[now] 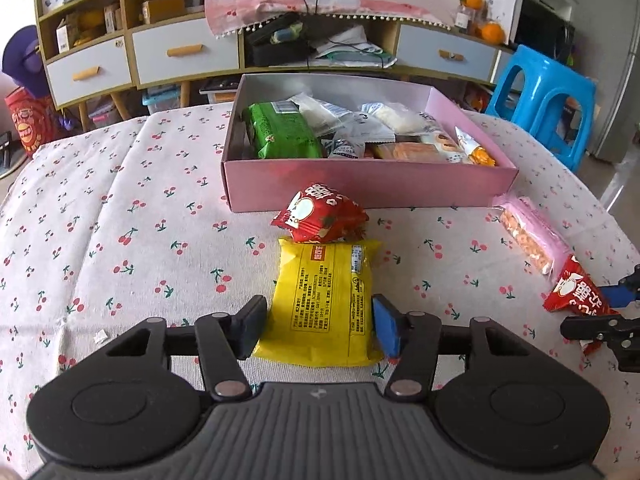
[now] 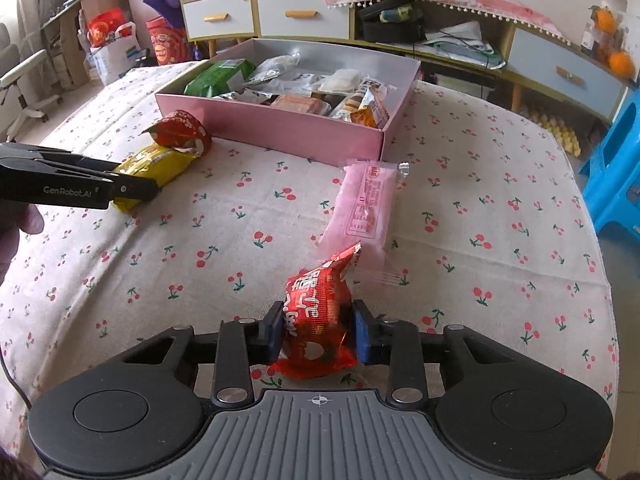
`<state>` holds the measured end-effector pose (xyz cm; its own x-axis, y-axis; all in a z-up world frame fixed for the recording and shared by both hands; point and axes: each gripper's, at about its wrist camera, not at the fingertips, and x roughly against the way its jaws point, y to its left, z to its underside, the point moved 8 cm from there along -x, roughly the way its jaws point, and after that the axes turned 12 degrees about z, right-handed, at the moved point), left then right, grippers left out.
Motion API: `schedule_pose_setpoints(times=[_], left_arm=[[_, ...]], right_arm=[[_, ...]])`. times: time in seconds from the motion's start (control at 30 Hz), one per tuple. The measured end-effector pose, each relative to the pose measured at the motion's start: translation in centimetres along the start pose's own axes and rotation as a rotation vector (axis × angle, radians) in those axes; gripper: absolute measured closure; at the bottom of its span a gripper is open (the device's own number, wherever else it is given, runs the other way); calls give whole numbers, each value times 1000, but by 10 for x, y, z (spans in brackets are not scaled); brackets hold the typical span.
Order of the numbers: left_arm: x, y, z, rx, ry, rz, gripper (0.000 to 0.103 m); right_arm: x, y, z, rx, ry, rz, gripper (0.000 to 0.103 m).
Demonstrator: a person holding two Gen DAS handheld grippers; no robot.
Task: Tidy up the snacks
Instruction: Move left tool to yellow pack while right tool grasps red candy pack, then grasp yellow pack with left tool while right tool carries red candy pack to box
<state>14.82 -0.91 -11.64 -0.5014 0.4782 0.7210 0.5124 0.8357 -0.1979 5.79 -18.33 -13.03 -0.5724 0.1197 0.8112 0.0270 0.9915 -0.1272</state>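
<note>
On the cherry-print tablecloth, my left gripper (image 1: 320, 328) is shut on a yellow snack packet (image 1: 324, 292), one pad against each long side. A red snack packet (image 1: 320, 218) lies just beyond it, in front of the pink box (image 1: 360, 184), which holds several snacks. My right gripper (image 2: 318, 332) is shut on a second red packet (image 2: 320, 312), which stands upright between the pads. A pink packet (image 2: 364, 208) lies flat just beyond it. The right wrist view shows the left gripper (image 2: 132, 188) and the yellow packet (image 2: 160, 160) at the left, with the box (image 2: 280, 128) behind.
A blue plastic stool (image 1: 540, 100) stands off the table's right side. A low cabinet with white drawers (image 1: 184, 52) runs along the back. A hand (image 2: 16, 228) shows at the left edge of the right wrist view. Tablecloth lies bare to the left of the box.
</note>
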Motion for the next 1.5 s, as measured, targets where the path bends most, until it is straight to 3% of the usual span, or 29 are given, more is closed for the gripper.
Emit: schedule_pose_setpoints(times=[0.3,0.7,0.93,1.3,1.5], left_arm=[[8,-8,-2,62,31,59,54],[12,-29,-11,23,20,110,57],[17,-40,-33,61,-35,138,57],[-14,-32,-64,152,-79,103,57],[-25,-21,-77,214,-109,94,57]], right_arm=[[11,14,-2,-18,33,-84,71],[23,28,-29,-65,21,-119,71],[25,11,-61,-224,63,-122,71],[0,-12,-120,-495,53,-171,71],[-20,-21,-139,-555,14,-184,71]])
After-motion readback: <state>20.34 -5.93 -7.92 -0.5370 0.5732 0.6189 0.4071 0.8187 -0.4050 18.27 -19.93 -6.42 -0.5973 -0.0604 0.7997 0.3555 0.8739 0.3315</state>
